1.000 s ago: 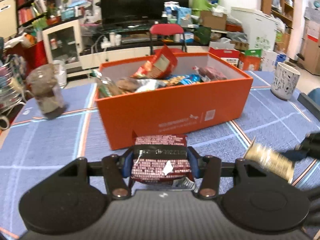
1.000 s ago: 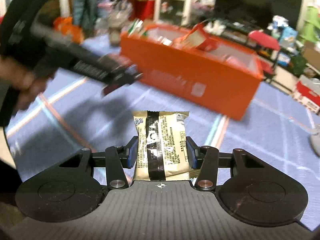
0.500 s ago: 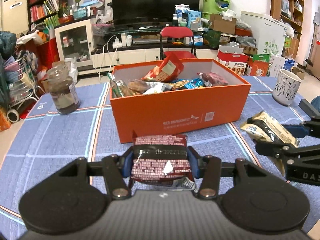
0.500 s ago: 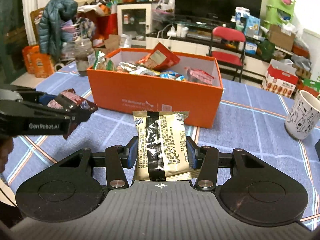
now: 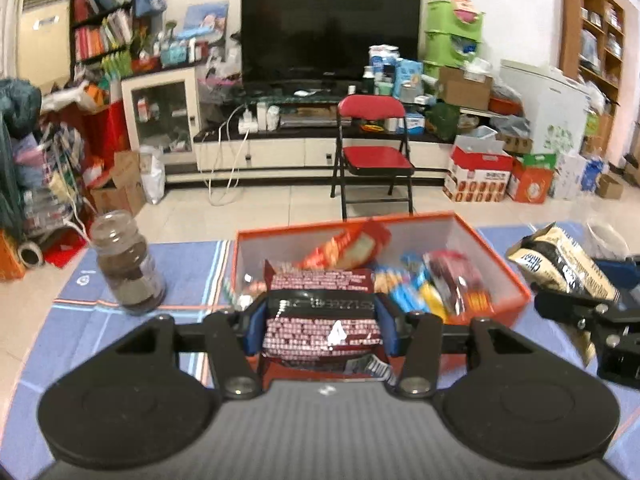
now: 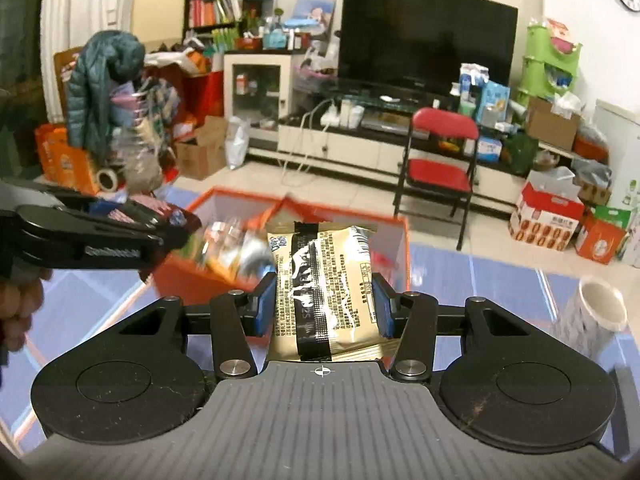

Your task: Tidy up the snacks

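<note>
Left gripper up above the near edge of the orange box, fingers clamped on both sides of a dark red snack pack. Right gripper doing the same with a gold-and-black snack pack, fingers squeezed tight on its sides, held in front of the box's right end. Box sitting on the blue checked worktop, already holding a jumble of packets: a red-orange bag leaning against the back wall, blue and yellow ones plus a dark red wrapper toward the right. Bit of motion blur on the contents. Glass jar with brown stuff inside standing to the left of the box, well apart from it. Patterned white mug off to the right on the worktop. Behind all that, a red folding chair and a big dark TV on a low stand.
</note>
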Demonstrator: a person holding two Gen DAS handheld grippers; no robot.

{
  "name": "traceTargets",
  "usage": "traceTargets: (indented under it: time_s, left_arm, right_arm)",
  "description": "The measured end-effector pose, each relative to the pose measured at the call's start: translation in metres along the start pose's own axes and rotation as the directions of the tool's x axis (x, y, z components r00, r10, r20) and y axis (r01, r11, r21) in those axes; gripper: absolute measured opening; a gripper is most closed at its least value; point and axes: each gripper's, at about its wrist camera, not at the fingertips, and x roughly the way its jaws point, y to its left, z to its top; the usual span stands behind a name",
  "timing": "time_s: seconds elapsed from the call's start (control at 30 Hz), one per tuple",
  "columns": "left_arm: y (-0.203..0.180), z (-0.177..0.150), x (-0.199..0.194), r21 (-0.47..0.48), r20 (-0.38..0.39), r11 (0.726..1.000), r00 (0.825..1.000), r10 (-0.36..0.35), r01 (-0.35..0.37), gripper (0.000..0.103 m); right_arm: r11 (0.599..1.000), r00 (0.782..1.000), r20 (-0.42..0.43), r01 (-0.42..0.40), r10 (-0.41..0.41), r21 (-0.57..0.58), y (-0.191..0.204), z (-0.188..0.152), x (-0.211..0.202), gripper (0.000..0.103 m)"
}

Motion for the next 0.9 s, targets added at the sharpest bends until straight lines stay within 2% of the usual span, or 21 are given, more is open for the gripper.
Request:
traceTargets:
  time_s: [0.1,0.2,0.27,0.3,0.33,0.37,0.43,0.53,0.6,0.67,0.73,0.77,0.83,0.9]
  left_arm:
    - [-0.004,0.020,0.029,0.021,-0.012,0.998,0.998,0.055,-0.055,0.051]
    - [-0.006,0.031,0.056,0.036,-0.042,0.995,0.995,0.093,-0.092,0.052]
    - [-0.005,0.035,0.072,0.040,-0.062,0.992,0.991,0.120,-0.118,0.054]
    - [-0.003,0.036,0.073,0.039,-0.060,0.991,0.990,0.128,-0.126,0.060]
    - [-0.002,0.036,0.072,0.036,-0.055,0.990,0.989,0.137,-0.136,0.064]
    - [-0.001,0.036,0.067,0.033,-0.040,0.990,0.990,0.138,-0.137,0.068]
    - [-0.001,0.036,0.054,0.052,-0.005,0.988,0.989,0.146,-0.146,0.070]
    - [0.001,0.035,0.030,0.060,0.026,0.985,0.986,0.163,-0.164,0.080]
    - [0.001,0.029,0.006,0.041,0.048,0.987,0.987,0.152,-0.154,0.103]
    - [0.000,0.018,-0.017,0.038,0.050,0.984,0.983,0.174,-0.176,0.102]
    - [0.002,0.004,-0.040,0.022,0.049,0.987,0.986,0.160,-0.161,0.102]
    - [0.003,-0.006,-0.053,0.012,0.051,0.989,0.988,0.145,-0.146,0.102]
    - [0.007,-0.028,-0.077,-0.007,0.052,0.990,0.988,0.144,-0.144,0.102]
    - [0.009,-0.051,-0.097,-0.018,0.034,0.985,0.985,0.171,-0.171,0.102]
  right_arm:
    - [0.999,1.000,-0.020,-0.015,0.015,0.029,-0.008,0.026,0.032,0.034]
    - [1.000,0.999,-0.035,0.018,-0.017,0.012,-0.006,0.045,0.067,0.034]
    - [0.999,0.996,-0.086,0.030,-0.028,0.023,-0.005,0.051,0.095,0.037]
    - [0.998,0.994,-0.104,0.040,-0.035,0.042,-0.006,0.052,0.107,0.041]
    - [0.997,0.993,-0.104,0.053,-0.048,0.055,-0.007,0.053,0.111,0.055]
    - [0.996,0.994,-0.089,0.063,-0.057,0.066,-0.007,0.053,0.110,0.064]
    - [0.994,0.998,-0.039,0.060,-0.056,0.092,-0.008,0.052,0.096,0.070]
    - [0.992,0.998,0.007,0.056,-0.057,0.115,-0.010,0.045,0.068,0.072]
    - [0.991,0.998,0.048,0.045,-0.051,0.129,-0.007,0.034,0.040,0.078]
    - [0.989,0.996,0.069,0.041,-0.051,0.140,-0.003,0.020,0.013,0.082]
    - [0.985,0.996,0.078,0.038,-0.052,0.167,0.003,-0.001,-0.017,0.084]
    - [0.982,0.995,0.079,0.042,-0.057,0.181,0.007,-0.011,-0.030,0.089]
    - [0.984,0.996,0.057,0.055,-0.066,0.172,0.019,-0.029,-0.050,0.095]
    - [0.984,0.994,0.020,0.099,-0.103,0.150,0.032,-0.039,-0.062,0.095]
